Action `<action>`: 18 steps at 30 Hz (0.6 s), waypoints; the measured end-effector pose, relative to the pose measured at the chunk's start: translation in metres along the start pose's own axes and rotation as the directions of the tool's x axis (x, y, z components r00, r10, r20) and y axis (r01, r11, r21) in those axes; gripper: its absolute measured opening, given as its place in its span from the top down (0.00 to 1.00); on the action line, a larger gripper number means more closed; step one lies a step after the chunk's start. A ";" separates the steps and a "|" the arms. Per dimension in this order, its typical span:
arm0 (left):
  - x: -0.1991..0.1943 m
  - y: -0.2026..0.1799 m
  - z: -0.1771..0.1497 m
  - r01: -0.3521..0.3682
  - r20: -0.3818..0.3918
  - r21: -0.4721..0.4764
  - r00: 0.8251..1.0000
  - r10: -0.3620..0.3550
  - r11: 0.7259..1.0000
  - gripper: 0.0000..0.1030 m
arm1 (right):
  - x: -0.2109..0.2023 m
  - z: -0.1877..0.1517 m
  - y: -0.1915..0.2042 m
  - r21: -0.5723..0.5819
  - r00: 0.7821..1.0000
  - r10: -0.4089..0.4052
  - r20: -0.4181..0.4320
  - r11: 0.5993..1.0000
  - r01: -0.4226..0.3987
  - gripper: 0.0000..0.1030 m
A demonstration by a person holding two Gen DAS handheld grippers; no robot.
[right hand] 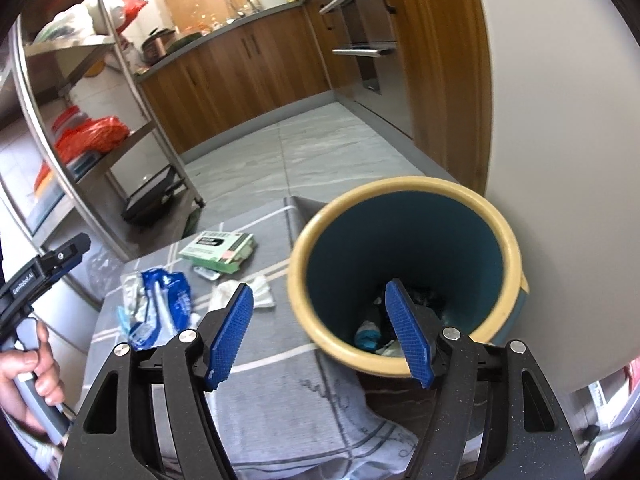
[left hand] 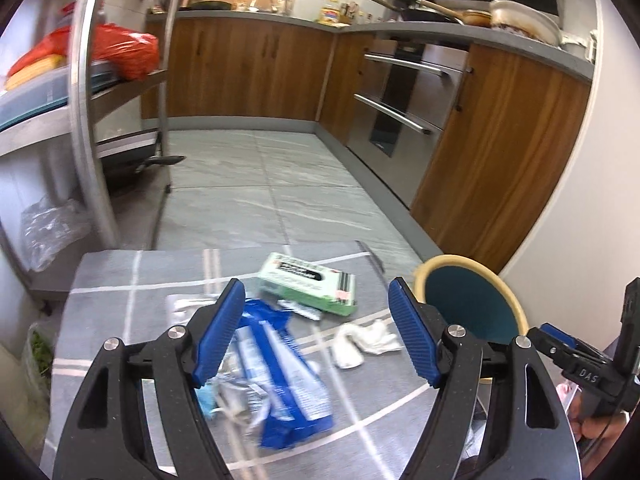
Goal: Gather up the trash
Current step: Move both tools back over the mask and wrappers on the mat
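Grey cloth with pale crossing lines covers the counter, and everything below is placed from the bin, a round tub with a cream rim and a teal inside that stands at the counter's right end, against the white wall.

Inside the bin, at its bottom, lie a few dark and light scraps, one of them teal (too small to name).

Left of the bin, well apart from it, a crumpled blue wrapper with white print sprawls over some clear plastic. Beyond that, toward the far counter edge and also left of the bin, a green and white carton lies flat. Between the carton and the bin, nearer the bin, sits a wad of white tissue. A small silvery foil strip lies just beside the carton's near edge.

Over the bin's near rim hangs the right gripper, its blue pads apart and nothing between them; one pad shows against the bin's inside, the other against the cloth.

Left of the bin, above the blue wrapper, hangs the left gripper, its pads likewise apart and clamped on nothing. A hand grips its grey handle.
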State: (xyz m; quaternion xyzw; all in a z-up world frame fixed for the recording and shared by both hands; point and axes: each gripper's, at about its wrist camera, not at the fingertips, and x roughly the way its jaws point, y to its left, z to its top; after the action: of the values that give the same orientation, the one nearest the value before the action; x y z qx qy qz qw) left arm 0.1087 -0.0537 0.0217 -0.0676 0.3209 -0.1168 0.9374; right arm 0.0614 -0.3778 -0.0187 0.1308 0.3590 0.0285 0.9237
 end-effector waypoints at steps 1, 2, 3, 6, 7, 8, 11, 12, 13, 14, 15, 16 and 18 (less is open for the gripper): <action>-0.003 0.007 -0.001 -0.012 0.002 -0.009 1.000 0.012 1.000 0.29 | 0.000 0.000 0.004 -0.006 1.000 0.005 -0.002 1.000 -0.005 0.32; -0.005 0.012 -0.002 -0.019 0.003 -0.016 1.000 0.019 1.000 0.29 | 0.000 0.000 0.007 -0.012 1.000 0.010 -0.003 1.000 -0.010 0.32; -0.006 0.018 -0.004 -0.029 0.003 -0.025 1.000 0.029 0.999 0.29 | 0.000 -0.001 0.010 -0.017 1.000 0.012 -0.003 1.000 -0.012 0.31; -0.010 0.036 -0.008 -0.053 0.002 -0.052 0.999 0.053 0.997 0.29 | 0.001 -0.002 0.019 -0.033 1.000 0.024 -0.008 0.999 -0.024 0.31; -0.011 0.040 -0.009 -0.061 0.001 -0.058 0.998 0.061 0.996 0.29 | 0.001 -0.002 0.021 -0.038 1.000 0.026 -0.009 0.999 -0.027 0.31; -0.013 0.047 -0.011 -0.070 -0.001 -0.068 0.998 0.071 0.995 0.29 | 0.001 -0.002 0.024 -0.043 1.000 0.028 -0.010 0.999 -0.029 0.30; -0.015 0.064 -0.016 -0.091 -0.008 -0.095 0.996 0.090 0.991 0.29 | 0.003 -0.003 0.032 -0.054 0.999 0.037 -0.014 0.998 -0.038 0.30; -0.016 0.070 -0.017 -0.099 -0.011 -0.104 0.995 0.099 0.990 0.29 | 0.004 -0.003 0.034 -0.057 0.999 0.040 -0.016 0.998 -0.040 0.29; -0.016 0.074 -0.018 -0.103 -0.014 -0.111 0.995 0.102 0.988 0.29 | 0.004 -0.003 0.037 -0.064 0.999 0.043 -0.018 0.997 -0.044 0.29; -0.017 0.079 -0.020 -0.108 -0.017 -0.121 0.994 0.107 0.987 0.29 | 0.004 -0.004 0.040 -0.068 0.999 0.045 -0.019 0.997 -0.046 0.29; -0.018 0.084 -0.021 -0.114 -0.020 -0.128 0.993 0.112 0.985 0.29 | 0.004 -0.004 0.042 -0.073 0.999 0.046 -0.021 0.996 -0.048 0.29; -0.018 0.087 -0.022 -0.119 -0.023 -0.134 0.993 0.117 0.984 0.29 | 0.005 -0.005 0.045 -0.077 0.999 0.047 -0.021 0.996 -0.049 0.29; -0.019 0.096 -0.026 -0.131 -0.030 -0.146 0.991 0.128 0.981 0.29 | 0.005 -0.006 0.048 -0.083 0.998 0.051 -0.025 0.995 -0.053 0.29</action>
State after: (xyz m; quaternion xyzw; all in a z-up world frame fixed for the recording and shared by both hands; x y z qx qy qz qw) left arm 0.0950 0.0431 -0.0067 -0.1148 0.3421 -0.0322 0.9321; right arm 0.0635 -0.3293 -0.0136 0.1012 0.3643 0.0690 0.9232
